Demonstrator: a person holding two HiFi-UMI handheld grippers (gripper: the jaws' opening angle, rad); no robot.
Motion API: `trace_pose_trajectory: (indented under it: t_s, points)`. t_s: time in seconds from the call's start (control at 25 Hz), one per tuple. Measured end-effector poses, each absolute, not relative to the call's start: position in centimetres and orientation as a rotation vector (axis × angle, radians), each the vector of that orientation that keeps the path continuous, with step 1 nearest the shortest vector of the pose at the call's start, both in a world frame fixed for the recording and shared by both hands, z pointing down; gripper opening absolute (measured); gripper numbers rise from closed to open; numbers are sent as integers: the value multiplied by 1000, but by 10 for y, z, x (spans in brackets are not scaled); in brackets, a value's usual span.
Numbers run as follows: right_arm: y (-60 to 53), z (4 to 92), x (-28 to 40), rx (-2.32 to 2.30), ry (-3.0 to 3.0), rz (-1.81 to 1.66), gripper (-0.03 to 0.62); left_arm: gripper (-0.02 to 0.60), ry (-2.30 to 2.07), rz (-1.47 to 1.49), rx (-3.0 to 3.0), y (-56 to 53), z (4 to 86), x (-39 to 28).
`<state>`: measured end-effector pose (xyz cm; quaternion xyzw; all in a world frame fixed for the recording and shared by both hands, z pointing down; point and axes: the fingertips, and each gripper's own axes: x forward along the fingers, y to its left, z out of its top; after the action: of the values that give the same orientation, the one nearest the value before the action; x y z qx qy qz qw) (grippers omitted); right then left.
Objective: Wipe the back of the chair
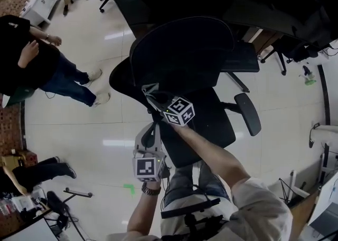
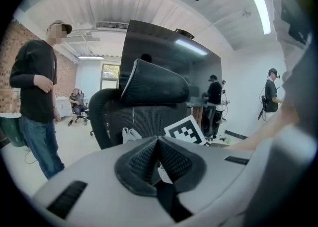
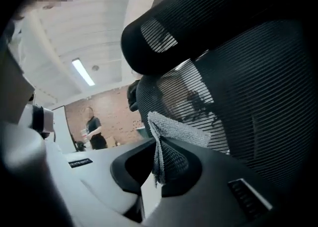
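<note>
Black mesh chair back fills the right gripper view, headrest curving above it. From the head view the chair stands on the pale floor right in front of the person, back turned towards them. Right gripper has its fingers pinching a folded grey microfibre cloth, the loose corner up near the mesh; contact not clear. Left gripper is lower and nearer the body, fingers pressed together w/ nothing between. Handling call: the mesh is prob. springy and gives under pressure, and the chair likely swivels or rolls when pushed, so go for light strokes. The spare gripper could steady the stiff frame edge, not the mesh. A bystander in jeans stands well off left.
</note>
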<state>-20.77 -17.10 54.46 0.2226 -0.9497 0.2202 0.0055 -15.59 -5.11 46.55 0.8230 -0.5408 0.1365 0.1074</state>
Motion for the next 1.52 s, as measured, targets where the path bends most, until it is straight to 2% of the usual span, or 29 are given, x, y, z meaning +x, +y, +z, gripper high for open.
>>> trace_pose_trajectory:
  t_s: [0.12,0.4,0.6,0.72,1.04,1.16,1.28,1.52]
  points:
    - [-176,558,-186,747,-2960,711,21,9,-1618,406,2407,-43,467,-160]
    - [-252,569,13,1512,-2727,710,21,9,-1609,418,2404,-29,475,-177]
    - [-266,568,93,1824,-2600,707,21,9,-1615,412,2396,-28,479,-174]
    - [-252,580,63,1719,-2646,730,21,9,-1616,398,2393,-26,483,-166]
    - [-168,621,-155,825,-2878,667,21,9,-1603,403,2368,-33,514,-126]
    - [-149,638,-180,656,-2881,636,23,9,-1604,416,2359,-34,525,-119]
    - [-173,665,-128,825,-2834,704,23,9,-1604,419,2349,-32,536,-118]
    - [-252,715,102,1690,-2567,949,22,9,-1597,413,2315,-40,569,-121]
